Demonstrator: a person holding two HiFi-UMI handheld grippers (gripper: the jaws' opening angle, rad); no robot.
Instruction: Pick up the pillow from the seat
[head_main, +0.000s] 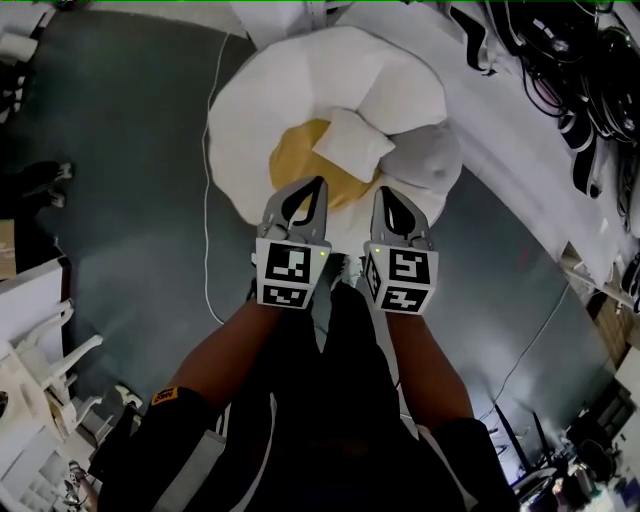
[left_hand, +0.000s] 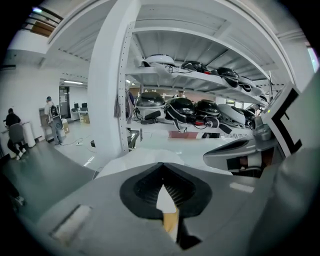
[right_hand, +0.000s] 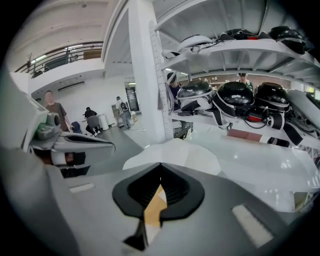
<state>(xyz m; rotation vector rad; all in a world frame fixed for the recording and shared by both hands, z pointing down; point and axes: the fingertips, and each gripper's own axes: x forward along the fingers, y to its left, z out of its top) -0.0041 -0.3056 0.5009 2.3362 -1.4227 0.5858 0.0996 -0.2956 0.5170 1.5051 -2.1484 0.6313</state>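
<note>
Your left hand-held gripper (head_main: 319, 181) and right hand-held gripper (head_main: 383, 190), both pinched closed and empty, hover at the near edge of the seat (head_main: 248, 110).
The pillow (head_main: 352, 143) lies on the seat's yellow cushion (head_main: 292, 156); only the gripper views show you shelves (left_hand: 200, 76) of helmets (left_hand: 181, 107).

This is an open industrial lab or workshop hall. Tall white metal shelving (left_hand: 200, 75) carries black helmet-shaped devices (left_hand: 181, 107) and tangled black cables (head_main: 560, 70). There is a smooth grey floor (head_main: 130, 150), a railed upper gallery (right_hand: 65, 53), and people (left_hand: 52, 117) stand far off.

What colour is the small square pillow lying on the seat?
The pillow is white, on a mustard-yellow seat pad; clearest in the head view.
</note>
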